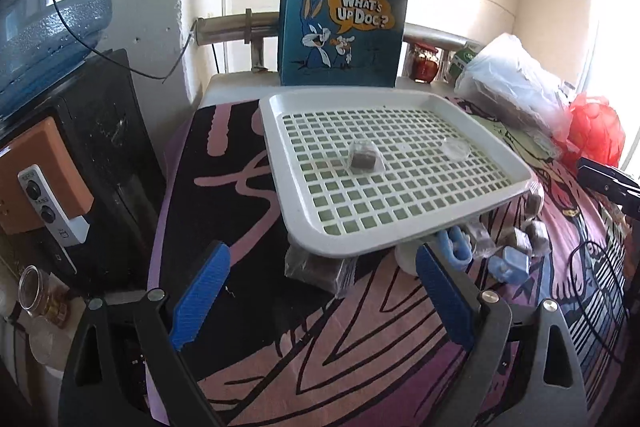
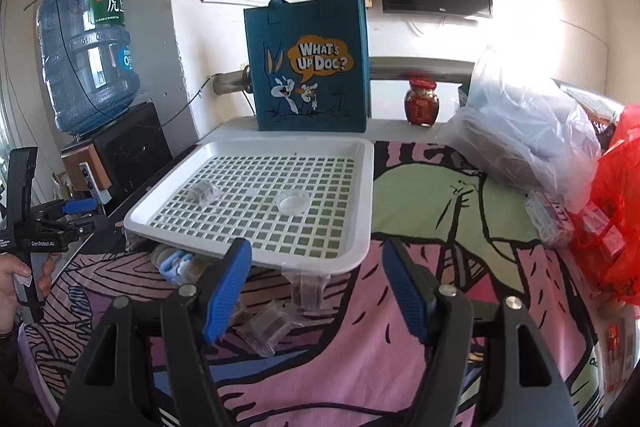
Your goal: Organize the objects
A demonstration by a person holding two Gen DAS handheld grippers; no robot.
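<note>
Nearest the camera, the left tool stands spread wide with nothing between its ribbed blue pads, and the right tool is spread too and empty. Both hover just before the near edge of the white tray, a hard plastic tray with a grid of square holes. In the tray lie one wrapped brown cube and a clear round lid. More wrapped cubes lie on the printed cloth under the tray's near edge. I judge that a placing step is finished; next, one tool must reach down and pinch another crinkly packet.
</note>
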